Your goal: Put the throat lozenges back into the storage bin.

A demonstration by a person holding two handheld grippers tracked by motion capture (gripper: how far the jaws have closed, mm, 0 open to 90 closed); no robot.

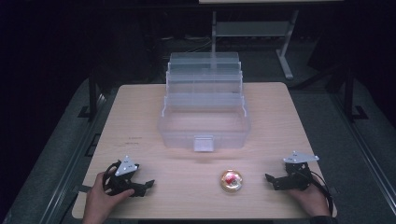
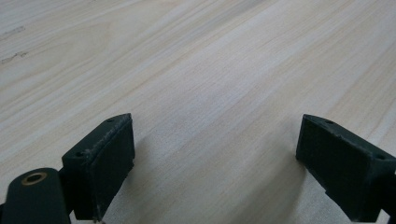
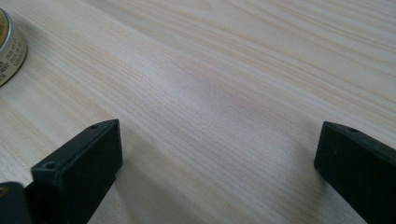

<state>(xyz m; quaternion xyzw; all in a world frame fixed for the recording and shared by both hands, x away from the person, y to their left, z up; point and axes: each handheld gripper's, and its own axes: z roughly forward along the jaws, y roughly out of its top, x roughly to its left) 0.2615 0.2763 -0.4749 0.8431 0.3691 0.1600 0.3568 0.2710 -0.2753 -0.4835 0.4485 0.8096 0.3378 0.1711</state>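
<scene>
The left tool (image 1: 142, 185) and the right tool (image 1: 273, 179) both rest low on the surface (image 1: 140, 116), near the person's edge, and on each the jaws stand wide apart with only bare wood between them. Between the 2 tools, somewhat closer to the right one, lies the small round tin (image 1: 231, 180); its edge also shows in the right gripper view (image 3: 9, 46). It looks like a flat, gold-coloured metal tin with a red picture on its lid and small print around its side. I judge that the step in hand is to pick it up. To do this well, the right tool should approach from the side, keep the jaws level, and close on the 2 opposite walls, because such a smooth, low tin may slip. Farther away, at the middle of the surface, the clear plastic box (image 1: 204, 126) stands open, its stepped trays raised behind.
</scene>
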